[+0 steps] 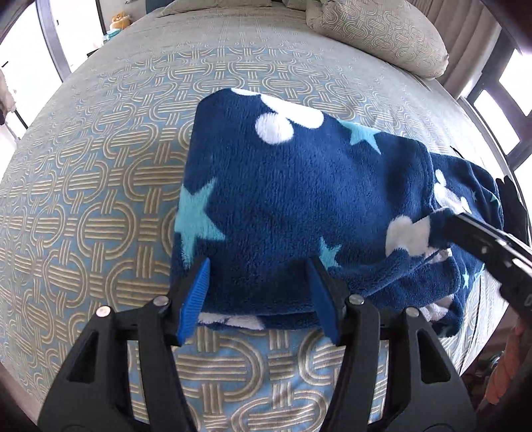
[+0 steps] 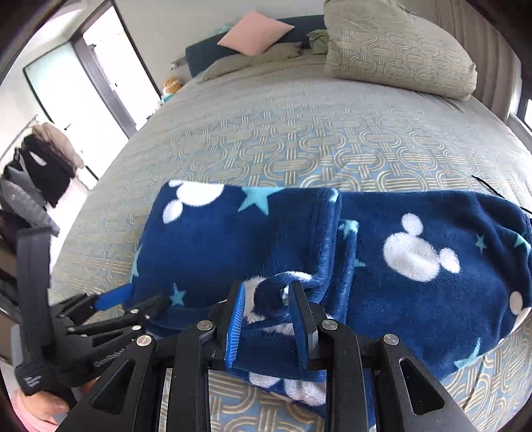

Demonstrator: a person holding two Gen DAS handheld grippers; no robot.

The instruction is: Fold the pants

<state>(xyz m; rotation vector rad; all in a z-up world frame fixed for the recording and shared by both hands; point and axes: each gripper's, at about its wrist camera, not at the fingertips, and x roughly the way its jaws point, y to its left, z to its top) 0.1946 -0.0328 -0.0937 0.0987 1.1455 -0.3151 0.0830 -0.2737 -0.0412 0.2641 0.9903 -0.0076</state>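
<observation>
1. The pants (image 2: 415, 252) are soft, dark blue and fuzzy, with white mouse heads and light blue stars. They lie on the bed (image 2: 266, 133), near its front edge
2. One end of the pants is already folded over onto the rest. You can see the folded edge in the middle of the right wrist view. So I think the folding has started, but it is not done
3. The pants still make a long shape across the bed, and the near edge looks bunched up. I think at least one more fold is left, plus some smoothing
4. The left gripper (image 1: 259, 292) has its jaws apart, about halfway wide. The folded part sits between the blue pads, but the pads do not squeeze it
5. The right gripper (image 2: 267, 315) has its jaws narrow. They pinch a small lump of the pants
6. I see no box, basket or drawer. Only a patterned pillow (image 2: 399, 53) and a pink cushion (image 2: 256, 31) sit at the far end of the bed
</observation>
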